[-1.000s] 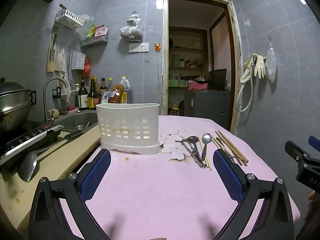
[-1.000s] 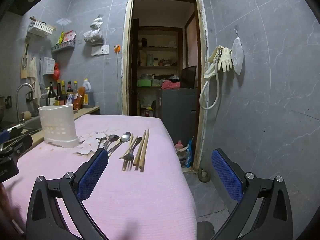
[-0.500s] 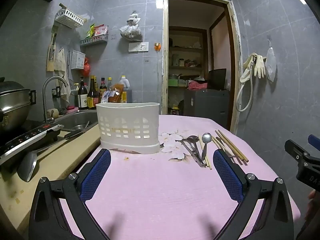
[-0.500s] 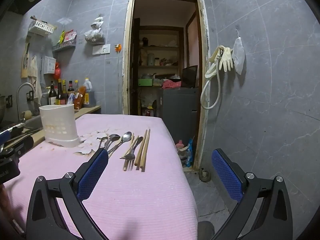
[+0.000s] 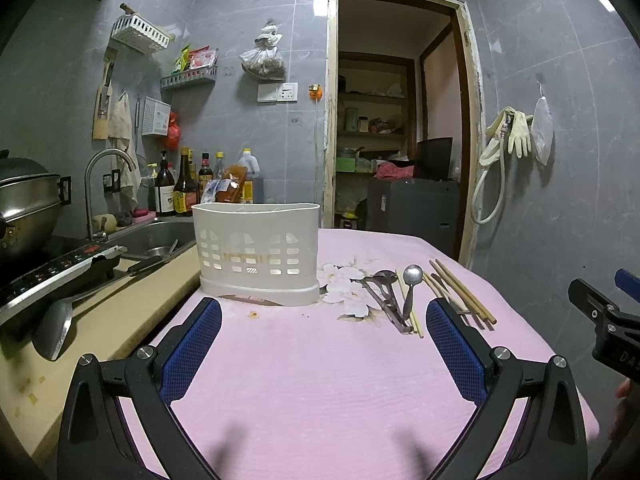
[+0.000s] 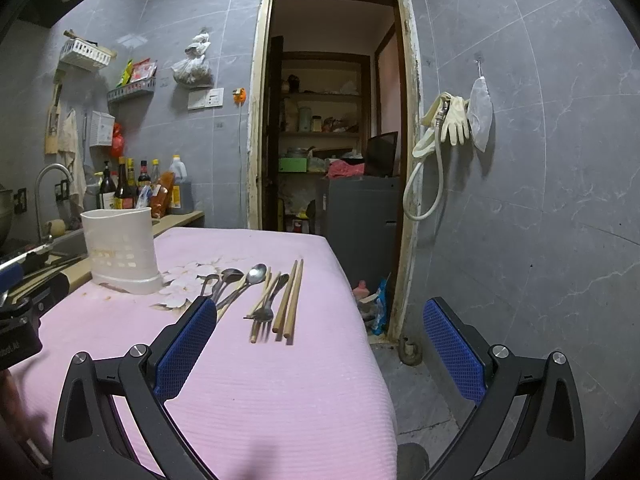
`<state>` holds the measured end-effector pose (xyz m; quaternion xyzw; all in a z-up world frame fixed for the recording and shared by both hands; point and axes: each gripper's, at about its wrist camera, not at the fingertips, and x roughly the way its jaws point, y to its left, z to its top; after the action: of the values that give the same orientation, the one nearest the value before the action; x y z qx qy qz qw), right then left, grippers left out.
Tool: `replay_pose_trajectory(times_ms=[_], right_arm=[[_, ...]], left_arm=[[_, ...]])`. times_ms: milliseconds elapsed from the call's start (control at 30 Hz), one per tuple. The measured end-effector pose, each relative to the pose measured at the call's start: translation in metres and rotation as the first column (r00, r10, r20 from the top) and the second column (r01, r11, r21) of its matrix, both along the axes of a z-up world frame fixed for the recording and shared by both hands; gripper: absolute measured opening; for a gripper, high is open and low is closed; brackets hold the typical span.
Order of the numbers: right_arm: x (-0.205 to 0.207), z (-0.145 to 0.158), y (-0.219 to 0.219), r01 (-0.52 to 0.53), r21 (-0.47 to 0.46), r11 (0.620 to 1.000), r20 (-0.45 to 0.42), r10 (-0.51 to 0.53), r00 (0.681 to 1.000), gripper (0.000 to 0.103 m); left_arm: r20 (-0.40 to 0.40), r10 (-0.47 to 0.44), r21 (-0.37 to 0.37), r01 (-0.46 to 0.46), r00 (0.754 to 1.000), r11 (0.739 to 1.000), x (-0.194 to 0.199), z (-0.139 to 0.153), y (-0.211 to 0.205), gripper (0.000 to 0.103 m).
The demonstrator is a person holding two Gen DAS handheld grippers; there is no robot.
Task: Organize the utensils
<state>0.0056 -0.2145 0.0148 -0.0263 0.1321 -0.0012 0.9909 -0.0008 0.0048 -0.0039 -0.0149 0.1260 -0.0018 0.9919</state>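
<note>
Utensils lie loose on a pink textured tablecloth (image 5: 320, 380): steel spoons (image 5: 411, 280), a steel fork (image 6: 265, 312) and pale wooden chopsticks (image 5: 460, 290) in a rough fan. In the left wrist view this group sits right of centre, just above the tip of the right-hand blue pad. In the right wrist view the same spoons (image 6: 248, 280) and chopsticks (image 6: 292, 300) lie a little left of centre, their near ends pointing toward the lower edge of the frame.

A white slotted plastic utensil holder (image 5: 256, 256) stands upright on the cloth at the centre of the left wrist view, left of the utensils and apart from them, with a printed white flower pattern (image 5: 344, 288) between the 2. In the right wrist view the holder (image 6: 120, 250) sits at middle left.

The left gripper (image 5: 322, 322) fills the lower part of its frame, jaws spread wide with nothing between them, hovering over bare cloth in front of the holder. The right gripper (image 6: 320, 320) is likewise spread wide and holds nothing; its left pad overlaps the spoon handles in the picture, and its right pad hangs past the table's edge over the grey floor.

At far left of the left wrist view are a steel sink (image 5: 156, 236) with a curved tap, dark sauce bottles (image 5: 176, 192) and a steel pot (image 5: 28, 200).
</note>
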Motion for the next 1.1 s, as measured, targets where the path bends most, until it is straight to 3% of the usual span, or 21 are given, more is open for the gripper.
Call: replay_pose_trajectory(times_ms=[1100], right_arm=[[-0.0002,-0.0007,0.0015,-0.002,-0.003,1.0,-0.005,0.002,1.0,0.103]], left_arm=[[-0.003,-0.006,0.011,0.006,1.0,1.0,0.0001,0.0084,-0.0055,0.1]])
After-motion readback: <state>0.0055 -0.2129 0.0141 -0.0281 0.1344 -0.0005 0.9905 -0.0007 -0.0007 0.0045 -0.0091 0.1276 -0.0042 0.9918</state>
